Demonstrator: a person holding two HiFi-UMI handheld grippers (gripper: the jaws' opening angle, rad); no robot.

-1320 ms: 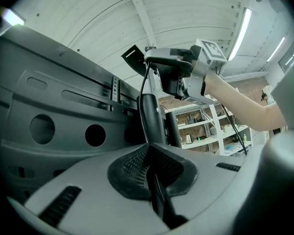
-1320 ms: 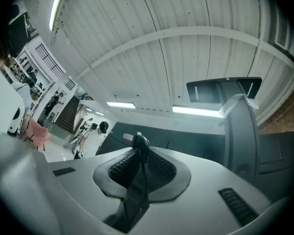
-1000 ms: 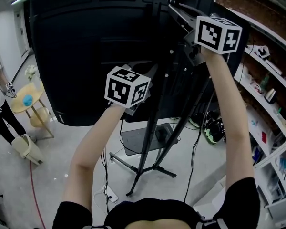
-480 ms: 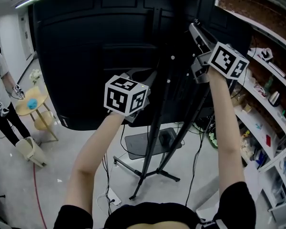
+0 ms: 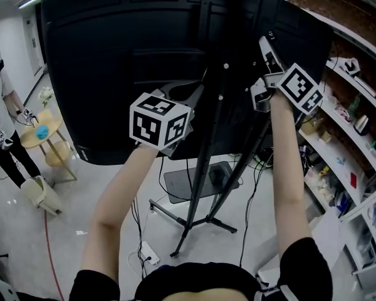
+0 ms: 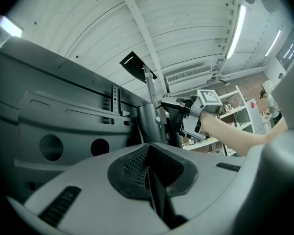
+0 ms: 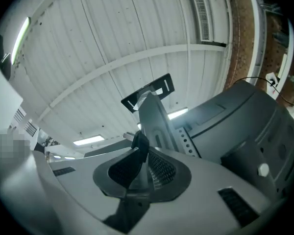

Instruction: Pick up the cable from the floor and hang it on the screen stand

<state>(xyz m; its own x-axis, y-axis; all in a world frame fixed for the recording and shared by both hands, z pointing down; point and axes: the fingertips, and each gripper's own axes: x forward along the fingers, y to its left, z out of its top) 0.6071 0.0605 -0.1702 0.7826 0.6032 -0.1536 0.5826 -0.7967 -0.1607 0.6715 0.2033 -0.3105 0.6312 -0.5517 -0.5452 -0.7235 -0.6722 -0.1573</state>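
- Two grippers are up behind the black screen (image 5: pixel 113 61), one on each side of the stand (image 5: pixel 202 162).
- On the left gripper (image 6: pixel 149 153) the pads are pressed together in one line, and nothing shows between them.
- On the right gripper (image 7: pixel 143 155) the jaws are closed on the cable (image 7: pixel 140 143). It is a black piece pinched between the pads that pokes up past them, with a dark length hanging below.
- Thin black leads in the head view run down beside the stand to the floor. I cannot tell which of them, if any, is the gripped cable.
- Containers:
  - A cream bin (image 5: pixel 41 194) stands on the floor at the left; its inside is not visible.
  - A dark tray (image 5: pixel 178 187) on the stand's base carries a small dark box (image 5: pixel 217 175).
  - Shelves (image 5: pixel 362 98) on the right hold small items that are too small to name.
  - A round yellow table (image 5: pixel 50 123) carries a blue thing (image 5: pixel 37 131).
- Only the head view shows the floor, a power strip (image 5: pixel 147 254) near the stand's feet, and a person (image 5: pixel 3 124) by the table.
- Only the left gripper view shows the right gripper from the side, with the arm behind it, close to the post. It also shows strip lights (image 6: pixel 235 31), a ceiling vent (image 6: pixel 188 74) and round holes in the screen's back.
- Both gripper views show the bracket (image 7: pixel 147 97) at the top of the post.
- The only print visible is the black-and-white square pattern on each gripper's cube; no words can be read.
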